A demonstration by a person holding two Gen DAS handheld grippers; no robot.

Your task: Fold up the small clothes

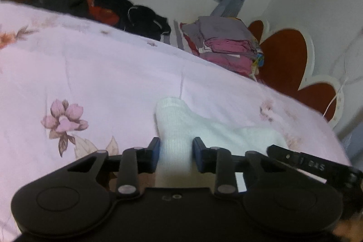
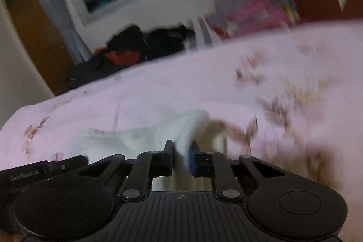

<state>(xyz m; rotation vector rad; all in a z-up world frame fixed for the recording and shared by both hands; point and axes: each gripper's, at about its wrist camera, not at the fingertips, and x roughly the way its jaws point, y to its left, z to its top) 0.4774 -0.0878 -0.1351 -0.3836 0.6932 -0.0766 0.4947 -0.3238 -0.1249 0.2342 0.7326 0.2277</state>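
A white sock (image 1: 172, 119) lies across a pink flowered bedcover (image 1: 90, 74). In the left wrist view its ribbed end fills the gap between my left gripper's (image 1: 176, 142) blue pads, which press on it from both sides. The sock runs off to the right toward part of the right gripper's black body (image 1: 299, 158). The right wrist view is blurred: the other end of the sock (image 2: 136, 137) rises into my right gripper (image 2: 181, 146), whose jaws stand narrow and pinch the fabric. The left gripper's body (image 2: 34, 174) shows at the lower left there.
A stack of folded grey and pink clothes (image 1: 226, 44) sits at the bed's far side next to a red and white headboard (image 1: 285, 58). A heap of dark clothes or bags (image 1: 127, 13) lies beyond the far edge, under a window.
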